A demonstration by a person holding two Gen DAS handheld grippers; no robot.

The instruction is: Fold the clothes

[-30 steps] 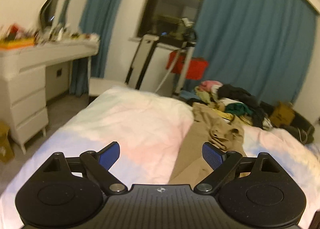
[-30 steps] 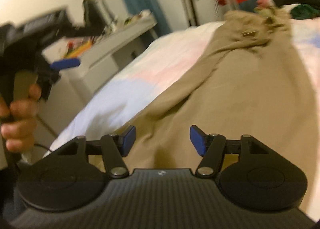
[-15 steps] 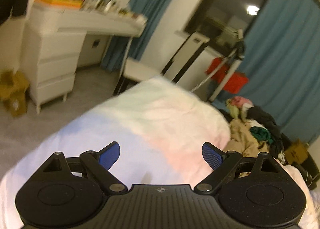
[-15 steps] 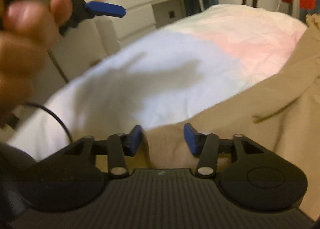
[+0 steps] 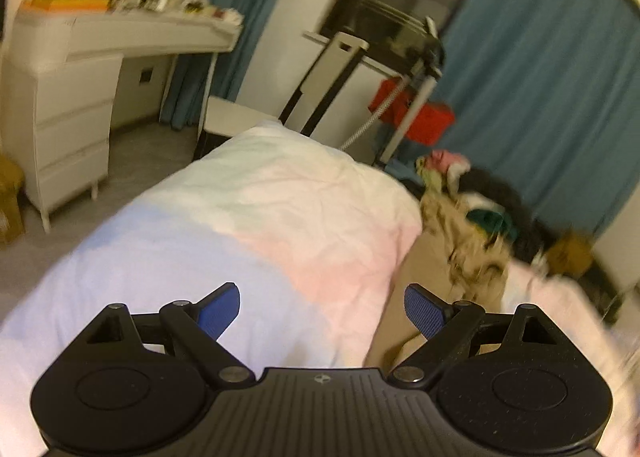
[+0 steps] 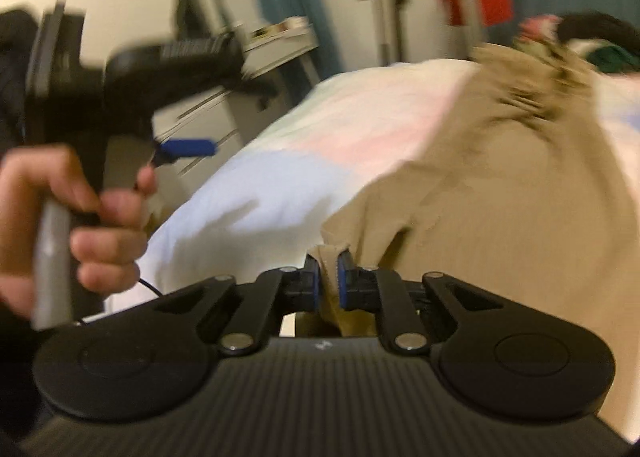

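Two ribbed blue pads of the right gripper [image 6: 328, 281] pinch a bunched edge of the soft tan garment [image 6: 500, 193], which spreads rumpled over the pastel bedsheet [image 5: 256, 217]. Left gripper [image 5: 322, 309] hangs spread wide, empty, above the crinkled sheet, the garment beside its right finger.

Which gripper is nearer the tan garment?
Right. The right gripper is shut on the tan garment's near edge. The left gripper hangs open over the bedsheet, the garment off to its right.
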